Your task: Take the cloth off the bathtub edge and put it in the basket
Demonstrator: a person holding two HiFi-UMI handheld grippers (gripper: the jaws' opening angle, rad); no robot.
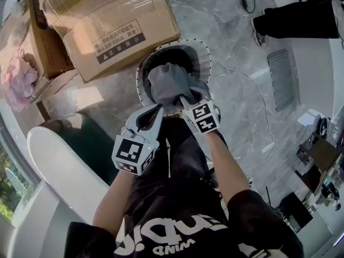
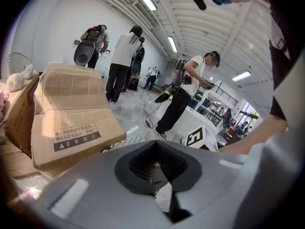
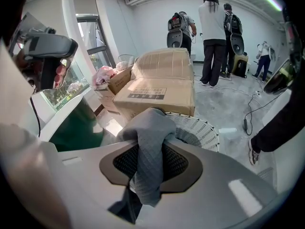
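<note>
1. At the floor's (image 1: 236,52) left edge, under the window (image 3: 93,37), pink fabric (image 1: 16,82) spills beside a small box (image 1: 43,42).
2. The bathtub (image 1: 56,163) curves in from the lower left. Its white rim runs close along our left side, so we have little room there.
3. A big box (image 1: 115,26) fills the upper left. Its near corner stands just beside the basket's (image 1: 204,55) far-left rim, so that side is tight.
4. Our left gripper (image 1: 158,109) hangs at the basket's near rim with its jaws together and nothing between them. Its tips are just beside the cloth (image 1: 169,82), and we cannot tell whether they touch it.
5. The basket stands on the floor in the middle, its white woven rim open upward.
6. The grey cloth sits bunched over the basket's mouth, inside the rim on every side. We cannot tell whether it reaches the bottom.
7. Our right gripper (image 1: 185,100) is clamped on the cloth from the near-right rim. A fold bulges past the jaws and a tail hangs toward us.
8. Right of the basket the floor lies open as far as a grate (image 1: 282,79), crossed only by a thin cable (image 1: 263,112).
9. At the upper right edge a bystander's leg (image 1: 295,18) stands well apart from the basket.
</note>
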